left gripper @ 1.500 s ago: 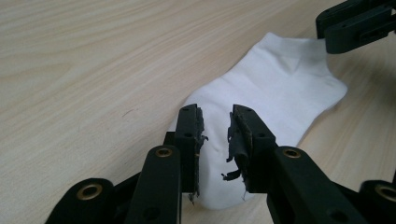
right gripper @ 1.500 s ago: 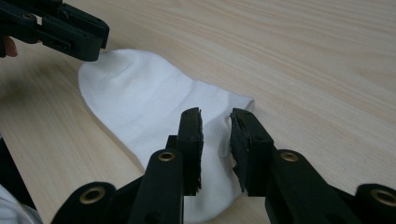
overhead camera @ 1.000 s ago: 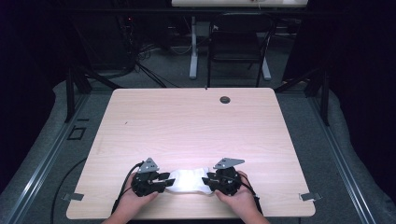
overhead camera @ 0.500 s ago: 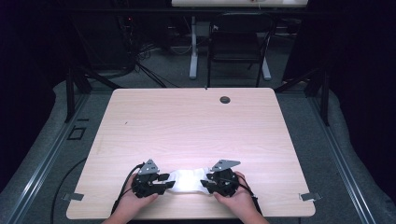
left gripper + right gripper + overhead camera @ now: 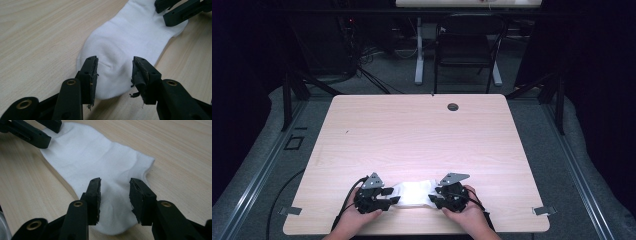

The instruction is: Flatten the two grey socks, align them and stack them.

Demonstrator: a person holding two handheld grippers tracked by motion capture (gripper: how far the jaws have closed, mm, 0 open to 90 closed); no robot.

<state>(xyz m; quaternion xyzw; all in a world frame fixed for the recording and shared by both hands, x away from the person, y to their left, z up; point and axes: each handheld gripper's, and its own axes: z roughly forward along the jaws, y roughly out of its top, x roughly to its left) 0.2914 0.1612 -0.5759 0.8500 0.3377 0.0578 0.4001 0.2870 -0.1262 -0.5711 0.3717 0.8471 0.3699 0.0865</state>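
My tabletop (image 5: 422, 135) is pale wood grain with rounded corners, and a round dark cable hole (image 5: 453, 107) sits near its far edge. Beyond that edge a dark chair (image 5: 466, 50) stands beside a white desk leg (image 5: 418, 50), with loose cables (image 5: 367, 60) on the grey floor (image 5: 592, 165). Small metal brackets (image 5: 542, 210) stick out at my near corners.

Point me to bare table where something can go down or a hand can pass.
Free: the whole table from the white sock up to the far edge, broken by one cable hole; also the near corners outside each hand. Crowded: the near edge, where the left tool and right tool stand open over the sock's ends.
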